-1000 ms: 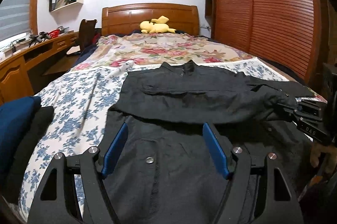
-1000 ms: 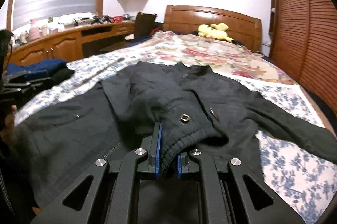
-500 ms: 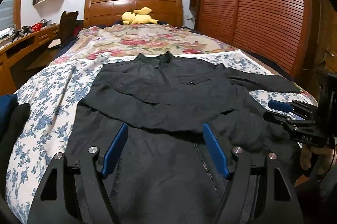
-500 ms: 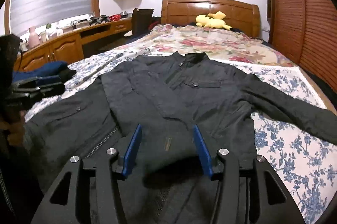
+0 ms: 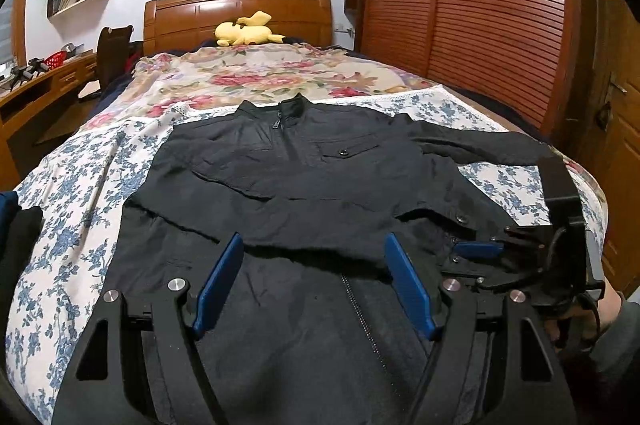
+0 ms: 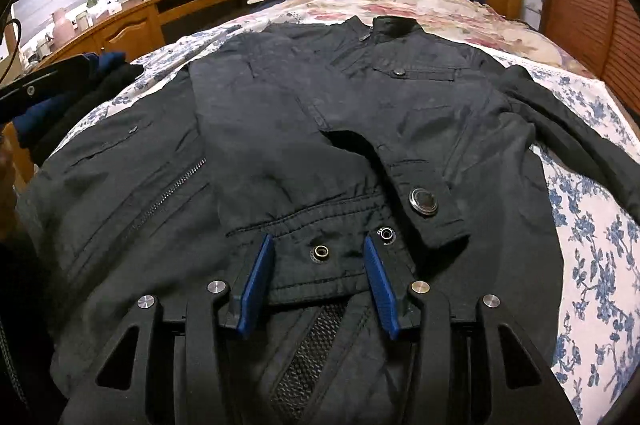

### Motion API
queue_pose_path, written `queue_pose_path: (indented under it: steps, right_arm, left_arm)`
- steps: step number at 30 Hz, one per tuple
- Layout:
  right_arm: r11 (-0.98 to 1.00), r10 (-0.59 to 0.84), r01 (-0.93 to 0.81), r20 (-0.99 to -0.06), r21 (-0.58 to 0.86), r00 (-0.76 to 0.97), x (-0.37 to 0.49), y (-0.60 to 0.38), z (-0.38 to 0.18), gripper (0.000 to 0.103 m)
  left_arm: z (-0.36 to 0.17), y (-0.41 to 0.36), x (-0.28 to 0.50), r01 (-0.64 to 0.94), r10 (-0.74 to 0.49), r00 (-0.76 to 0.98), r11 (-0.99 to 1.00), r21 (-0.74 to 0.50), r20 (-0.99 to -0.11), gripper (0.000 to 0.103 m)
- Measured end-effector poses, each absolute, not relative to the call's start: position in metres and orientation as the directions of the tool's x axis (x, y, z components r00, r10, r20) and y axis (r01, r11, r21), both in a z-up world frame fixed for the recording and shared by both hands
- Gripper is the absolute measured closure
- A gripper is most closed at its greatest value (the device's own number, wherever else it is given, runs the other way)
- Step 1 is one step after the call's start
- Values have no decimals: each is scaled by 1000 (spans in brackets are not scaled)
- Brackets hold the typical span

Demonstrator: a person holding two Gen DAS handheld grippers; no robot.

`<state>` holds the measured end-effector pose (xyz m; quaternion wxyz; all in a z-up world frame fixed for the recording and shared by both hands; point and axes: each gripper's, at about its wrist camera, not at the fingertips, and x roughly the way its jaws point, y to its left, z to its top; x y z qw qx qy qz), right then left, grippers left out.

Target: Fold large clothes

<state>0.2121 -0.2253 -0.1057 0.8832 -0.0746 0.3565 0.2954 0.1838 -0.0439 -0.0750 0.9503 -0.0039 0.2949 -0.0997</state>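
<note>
where fabric shows | black jacket | no writing legible

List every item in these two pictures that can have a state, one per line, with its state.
black jacket: spread flat on the bed, front zip undone lower down
folded-in sleeve: laid across the chest, cuff unsnapped
other sleeve: stretched out sideways, unfolded
left gripper: jaws open, empty
right gripper: jaws open astride the cuff, just closing slightly
chest pocket: buttoned shut
</note>
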Motion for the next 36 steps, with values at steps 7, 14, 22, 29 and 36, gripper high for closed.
queue_pose_path:
  steps: [7,14,22,29,36]
  right_arm:
    - [809,490,-577,-663,106,565,217,-228,-109,54]
    - [810,494,-577,-656,108,571,215,-230,-111,54]
    - [815,487,-572,-648,95,586,209,-228,-110,54]
    - [820,488,-565,-627,92,607,202,-233,-108,54]
    - [856,461,-507,-588,99,665,189,-267,-81,54]
  left_arm:
    - [-75,-47,204,195,-175,809,980,-24,-561,29]
    - [-90,-47,235,188,-165,806,982,-19,-569,29]
    - [-118,-43,258,205,-209,791,976,-74,-574,29]
    - [-125,-48,254,224,-224,799,972,-70,-558,29]
    - [-124,-52,249,251,-238,804,967,-52,-545,29]
